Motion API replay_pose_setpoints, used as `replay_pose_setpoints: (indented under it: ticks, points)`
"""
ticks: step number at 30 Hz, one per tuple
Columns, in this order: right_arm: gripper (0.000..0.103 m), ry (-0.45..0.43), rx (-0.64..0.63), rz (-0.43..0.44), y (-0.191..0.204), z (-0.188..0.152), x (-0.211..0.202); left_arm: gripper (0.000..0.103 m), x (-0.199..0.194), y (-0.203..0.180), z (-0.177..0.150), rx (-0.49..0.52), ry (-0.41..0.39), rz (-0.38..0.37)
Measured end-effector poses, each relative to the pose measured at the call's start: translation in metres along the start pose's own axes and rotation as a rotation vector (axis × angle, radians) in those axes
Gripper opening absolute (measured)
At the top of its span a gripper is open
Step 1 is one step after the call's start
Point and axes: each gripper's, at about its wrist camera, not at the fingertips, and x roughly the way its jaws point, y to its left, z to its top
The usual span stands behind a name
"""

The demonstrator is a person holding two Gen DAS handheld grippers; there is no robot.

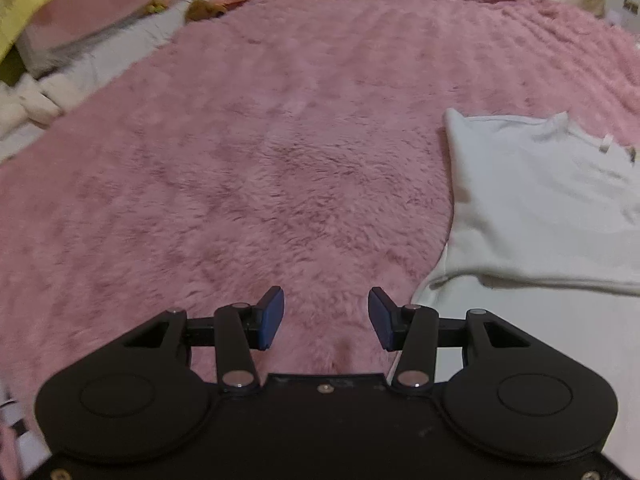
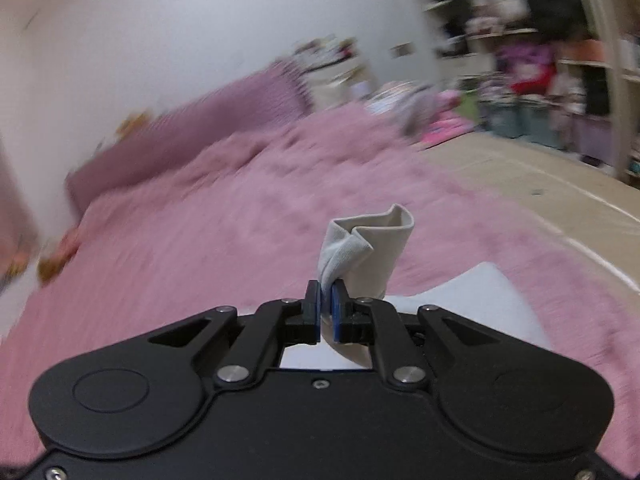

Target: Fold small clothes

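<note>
A small white garment [image 1: 536, 208] lies partly folded on the pink fluffy blanket [image 1: 260, 152], to the right in the left wrist view. My left gripper [image 1: 326, 318] hangs open over bare blanket just left of the garment's near edge, with nothing between its blue pads. In the right wrist view my right gripper [image 2: 327, 312] is shut on a bunched corner of the white garment [image 2: 364, 252], which sticks up past the fingertips. More of the garment [image 2: 472, 300] lies flat below and to the right.
The blanket covers a bed with a purple headboard [image 2: 188, 140] at the far end. White bedding and pillows [image 1: 36, 104] lie at the left edge. A tan floor [image 2: 540, 184] and cluttered shelves [image 2: 540, 60] lie to the right of the bed.
</note>
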Motion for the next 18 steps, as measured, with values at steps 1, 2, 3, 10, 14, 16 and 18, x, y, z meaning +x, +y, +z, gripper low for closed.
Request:
replay_pose_setpoints:
  ticks: [1,2,3,10,14,16,18]
  points:
    - [0.002,0.012,-0.040,0.006,0.018,-0.004,-0.001,0.048,0.005,0.002,0.000,-0.008,-0.007,-0.027]
    - [0.002,0.022,-0.078,0.008,0.037,-0.007,0.000,0.048,0.008,0.004,0.000,-0.011,-0.012,-0.057]
    - [0.002,0.036,-0.111,0.011,0.056,-0.011,0.001,0.048,0.013,0.005,0.000,-0.009,-0.016,-0.086]
    - [0.002,0.134,-0.259,0.078,0.162,-0.048,0.013,0.048,0.035,0.014,-0.001,0.027,-0.022,-0.167]
    - [0.002,0.185,-0.321,0.133,0.213,-0.076,0.025,0.048,0.043,0.034,0.001,-0.001,-0.026,-0.172]
    - [0.002,0.205,-0.341,0.150,0.231,-0.087,0.033,0.048,0.048,0.043,0.002,-0.012,-0.023,-0.157]
    - [0.002,0.233,-0.341,0.174,0.245,-0.100,0.036,0.048,0.052,0.054,0.002,-0.009,-0.026,-0.153]
